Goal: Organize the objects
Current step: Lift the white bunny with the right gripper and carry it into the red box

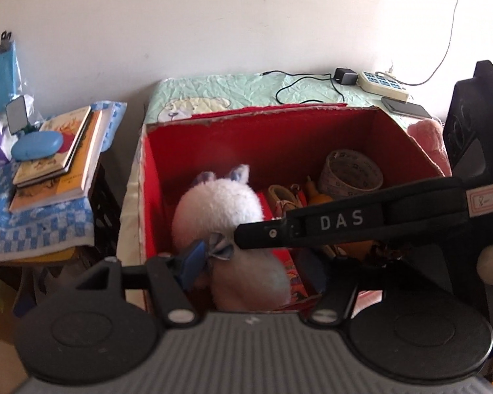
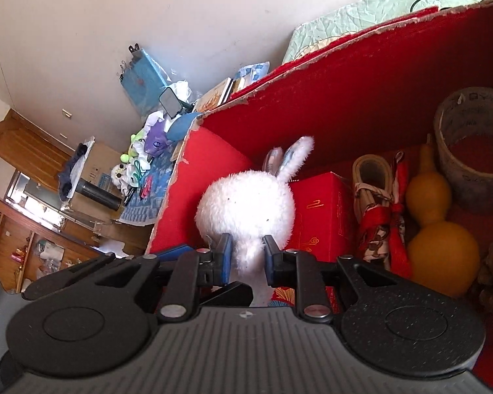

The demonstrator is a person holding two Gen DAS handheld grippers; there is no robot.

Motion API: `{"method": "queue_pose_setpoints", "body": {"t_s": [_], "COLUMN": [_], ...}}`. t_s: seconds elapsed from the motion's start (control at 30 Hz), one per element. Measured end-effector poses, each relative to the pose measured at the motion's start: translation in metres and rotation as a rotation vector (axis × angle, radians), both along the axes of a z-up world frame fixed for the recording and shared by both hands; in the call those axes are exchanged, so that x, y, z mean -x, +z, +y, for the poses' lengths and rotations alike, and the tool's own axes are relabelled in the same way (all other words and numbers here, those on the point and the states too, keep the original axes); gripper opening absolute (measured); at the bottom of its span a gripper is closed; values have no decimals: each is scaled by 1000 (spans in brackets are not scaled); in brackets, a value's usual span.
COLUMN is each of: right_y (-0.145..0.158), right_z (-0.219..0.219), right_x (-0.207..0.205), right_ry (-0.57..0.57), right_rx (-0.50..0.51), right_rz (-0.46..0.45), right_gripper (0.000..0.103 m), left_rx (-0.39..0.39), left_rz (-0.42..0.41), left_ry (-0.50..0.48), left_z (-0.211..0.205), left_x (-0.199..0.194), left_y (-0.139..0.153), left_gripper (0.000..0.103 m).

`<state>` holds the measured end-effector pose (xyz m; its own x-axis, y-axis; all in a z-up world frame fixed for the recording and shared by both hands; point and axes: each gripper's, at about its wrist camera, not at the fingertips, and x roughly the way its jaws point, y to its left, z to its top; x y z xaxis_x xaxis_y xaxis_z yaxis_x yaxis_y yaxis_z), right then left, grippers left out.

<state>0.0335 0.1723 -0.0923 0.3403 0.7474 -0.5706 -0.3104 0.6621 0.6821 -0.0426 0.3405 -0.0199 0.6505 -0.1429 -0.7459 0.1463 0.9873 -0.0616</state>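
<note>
Right wrist, tool (image 2: pixel 246 259) pinching plush rabbit (image 2: pixel 246 207)

Fluffy plush rabbit (image 2: pixel 246 203), rough cardboard box (image 2: pixel 361 75)

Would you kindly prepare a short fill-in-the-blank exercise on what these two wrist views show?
1. The fluffy white plush rabbit sits inside the ___ cardboard box.
2. The right gripper closes on the rabbit's ___.
3. The wide tape roll stands beside a yellow ___.

Missing words: red; neck; gourd.
</note>
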Motion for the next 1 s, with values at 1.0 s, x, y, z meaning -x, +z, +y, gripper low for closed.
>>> {"method": "queue_pose_setpoints", "body": {"t_s": [1.0], "right_y": [31], "right_z": [-61], "right_x": [25], "right_ry": [-198], "right_rx": [101], "right_rz": [-161], "right_gripper": [32], "left_rx": [-112], "left_rz": [91], "left_ry": [125], "left_z": [-29], "left_x": [-27], "left_y": [-7], "left_gripper": [73]}}
